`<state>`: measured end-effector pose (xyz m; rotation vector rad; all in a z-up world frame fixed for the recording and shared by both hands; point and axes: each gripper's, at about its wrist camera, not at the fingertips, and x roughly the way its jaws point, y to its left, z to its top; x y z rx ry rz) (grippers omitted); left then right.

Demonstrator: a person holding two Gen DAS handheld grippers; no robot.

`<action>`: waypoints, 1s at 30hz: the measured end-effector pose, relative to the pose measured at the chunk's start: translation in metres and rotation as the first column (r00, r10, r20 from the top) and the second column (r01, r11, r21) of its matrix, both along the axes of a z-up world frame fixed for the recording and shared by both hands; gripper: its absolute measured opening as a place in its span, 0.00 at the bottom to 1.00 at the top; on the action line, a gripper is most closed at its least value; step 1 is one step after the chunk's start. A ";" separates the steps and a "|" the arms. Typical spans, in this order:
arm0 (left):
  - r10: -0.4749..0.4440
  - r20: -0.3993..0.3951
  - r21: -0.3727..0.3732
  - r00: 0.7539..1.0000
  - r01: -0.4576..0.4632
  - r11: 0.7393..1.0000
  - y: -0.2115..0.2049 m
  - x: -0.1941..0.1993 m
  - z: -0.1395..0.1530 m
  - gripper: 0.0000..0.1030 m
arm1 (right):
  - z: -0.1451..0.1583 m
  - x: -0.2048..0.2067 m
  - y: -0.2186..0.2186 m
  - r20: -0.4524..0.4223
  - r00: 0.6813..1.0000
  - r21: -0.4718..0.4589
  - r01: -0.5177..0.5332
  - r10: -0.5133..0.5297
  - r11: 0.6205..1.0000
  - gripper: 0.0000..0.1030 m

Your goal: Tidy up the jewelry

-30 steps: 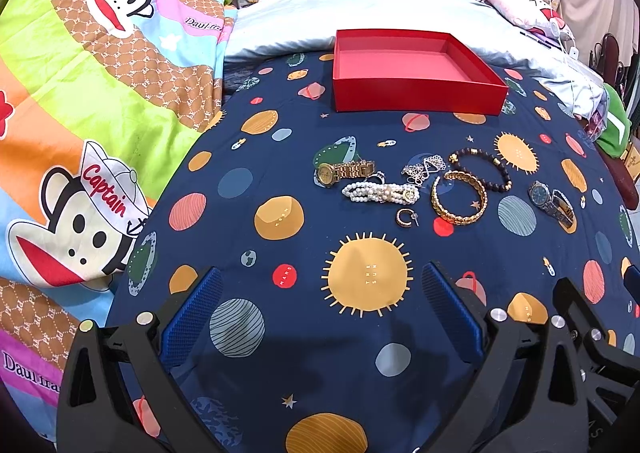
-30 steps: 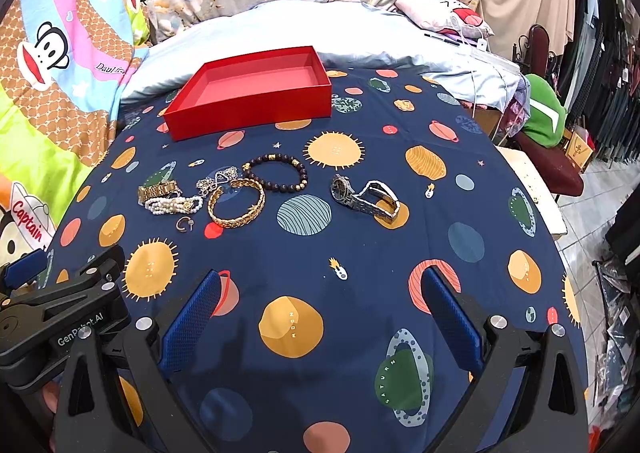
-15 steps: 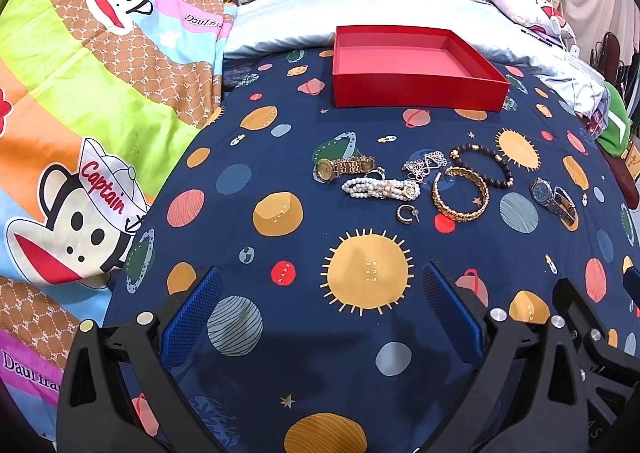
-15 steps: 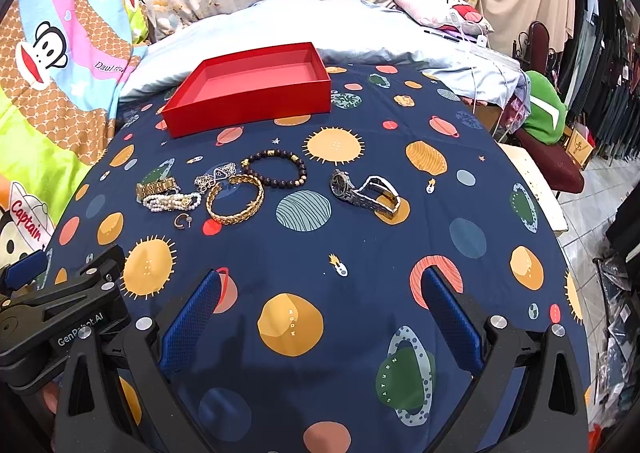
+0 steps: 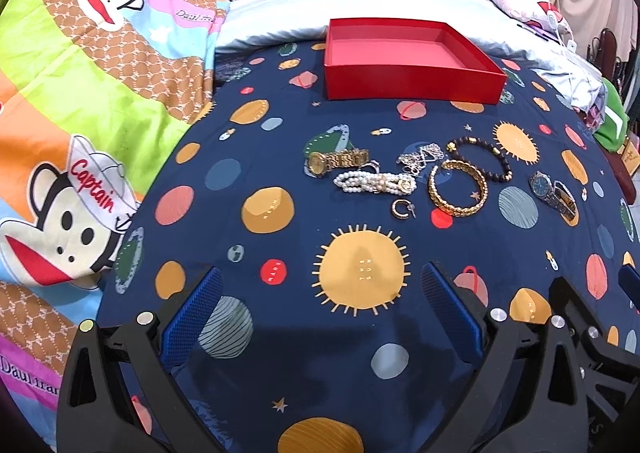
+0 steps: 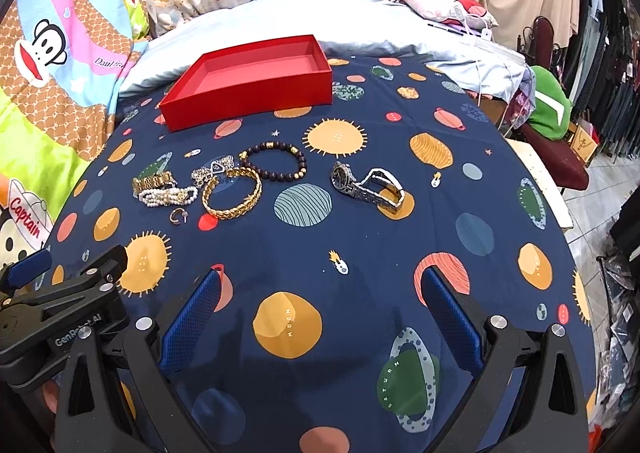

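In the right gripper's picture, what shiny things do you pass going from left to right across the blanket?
gold watch → gold chain bracelet → dark bead bracelet → silver watch

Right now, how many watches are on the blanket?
2. The gold watch lies at the left end of the jewelry, beside the pearl bracelet. The silver watch lies apart at the right end. None seems hidden.

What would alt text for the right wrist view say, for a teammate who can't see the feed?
The open right gripper hovers empty above a navy planet-print bedspread. Ahead lie a silver watch, a dark bead bracelet, a gold bracelet, a pearl bracelet, a gold watch, a silver chain and a small earring. Behind them sits an empty red box; the left gripper shows at lower left.
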<state>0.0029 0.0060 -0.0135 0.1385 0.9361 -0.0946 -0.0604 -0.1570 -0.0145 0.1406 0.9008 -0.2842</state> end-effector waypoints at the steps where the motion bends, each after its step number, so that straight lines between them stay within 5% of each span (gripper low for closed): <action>1: -0.002 -0.002 -0.003 1.000 0.002 1.000 -0.001 0.001 -0.001 0.94 | -0.003 0.000 -0.001 -0.004 1.000 -0.004 -0.004 0.004 1.000 0.95; 12: 0.078 -0.057 -0.016 0.995 -0.079 0.997 0.019 0.030 -0.021 0.95 | -0.003 0.036 -0.033 0.015 0.997 -0.027 -0.071 0.072 0.997 0.93; 27: 0.078 -0.129 -0.070 0.989 -0.087 0.994 0.031 0.063 -0.037 0.95 | -0.029 0.107 -0.054 -0.058 0.984 0.025 -0.166 0.167 0.986 0.48; 30: 0.080 -0.138 -0.093 0.987 -0.093 0.991 0.033 0.069 -0.038 0.95 | -0.031 0.110 -0.053 -0.074 0.980 0.029 -0.182 0.183 0.983 0.28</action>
